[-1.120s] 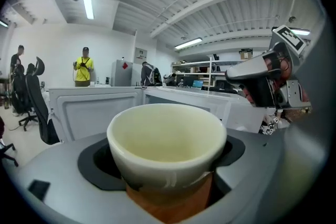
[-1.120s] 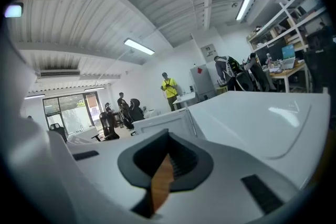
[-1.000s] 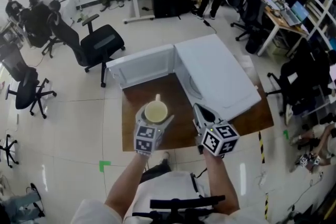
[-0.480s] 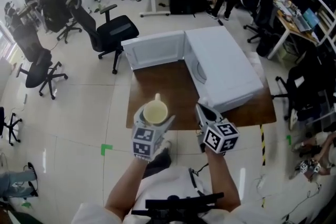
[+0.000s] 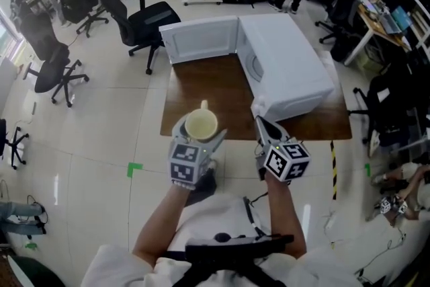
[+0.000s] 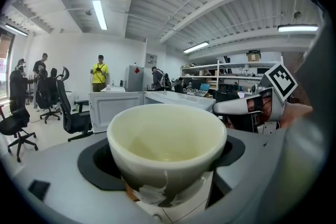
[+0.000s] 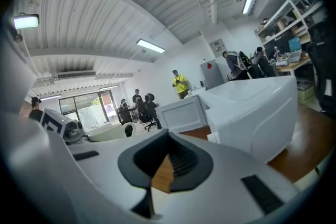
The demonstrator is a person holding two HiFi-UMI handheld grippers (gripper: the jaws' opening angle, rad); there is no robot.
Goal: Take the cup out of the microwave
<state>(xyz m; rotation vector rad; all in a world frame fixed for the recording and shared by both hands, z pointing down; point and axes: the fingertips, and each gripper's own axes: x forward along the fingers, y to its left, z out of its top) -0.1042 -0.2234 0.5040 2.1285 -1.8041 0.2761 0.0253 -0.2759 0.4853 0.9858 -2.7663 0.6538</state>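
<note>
A cream cup (image 5: 200,124) with its handle pointing away sits upright between the jaws of my left gripper (image 5: 199,135), which is shut on it above the near edge of the brown table (image 5: 201,92). In the left gripper view the cup (image 6: 167,139) fills the middle and looks empty inside. The white microwave (image 5: 285,64) stands at the table's right, its door (image 5: 199,40) swung open to the left. My right gripper (image 5: 260,124) hovers beside the cup, near the microwave's front corner, jaws together with nothing held; through them shows the microwave (image 7: 257,107).
Black office chairs (image 5: 151,20) stand on the floor beyond the table's far left corner. Desks, shelves and several people are at the back and right. A green tape mark (image 5: 134,169) lies on the floor to my left, striped tape (image 5: 334,165) to my right.
Both grippers, the left still carrying the cup, have drawn back from the microwave to the table's near edge. The table and microwave now sit farther up in the head view.
</note>
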